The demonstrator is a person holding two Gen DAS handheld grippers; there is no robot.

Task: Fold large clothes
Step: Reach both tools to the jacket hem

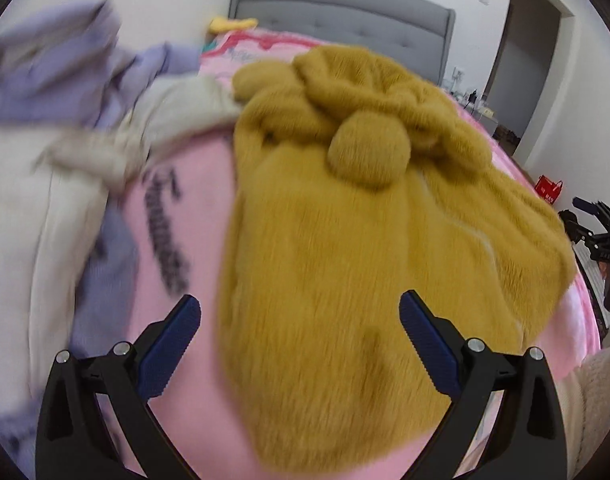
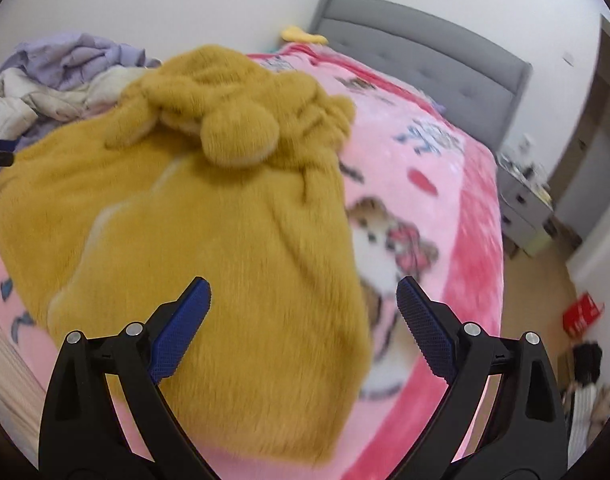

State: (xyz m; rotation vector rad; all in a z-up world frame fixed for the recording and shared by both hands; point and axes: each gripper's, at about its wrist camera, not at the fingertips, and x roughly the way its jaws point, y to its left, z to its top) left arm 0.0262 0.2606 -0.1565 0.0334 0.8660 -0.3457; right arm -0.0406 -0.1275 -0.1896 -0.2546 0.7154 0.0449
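Motion blur smears both views, worst at the left of the left wrist view, where a heap of lilac and cream clothes (image 1: 65, 120) runs out of frame with no garment told from another. Dark script (image 1: 165, 232) printed on the pink blanket (image 1: 177, 420) beside the heap is too blurred to read. Blue lettering (image 2: 429, 136) further up the blanket, in the right wrist view, cannot be read either, and the cartoon animal (image 2: 389, 240) under it is only a smudge. A red bag (image 1: 549, 188) on the floor carries white marks too small to make out.

The coat (image 1: 325, 260), mustard yellow and thick with plush pile, lies spread on the bed over the blanket, folded in on itself, with a round fuzzy ear (image 1: 367, 152) on the bunched hood near the grey headboard (image 1: 345, 12). Its near hem reaches between both sets of fingers.

The left hand-held gripper (image 1: 301, 344) hangs above the coat with jaws spread wide, gripping nothing. The right hand-held gripper (image 2: 305, 328) is likewise spread and empty over the coat's right edge.
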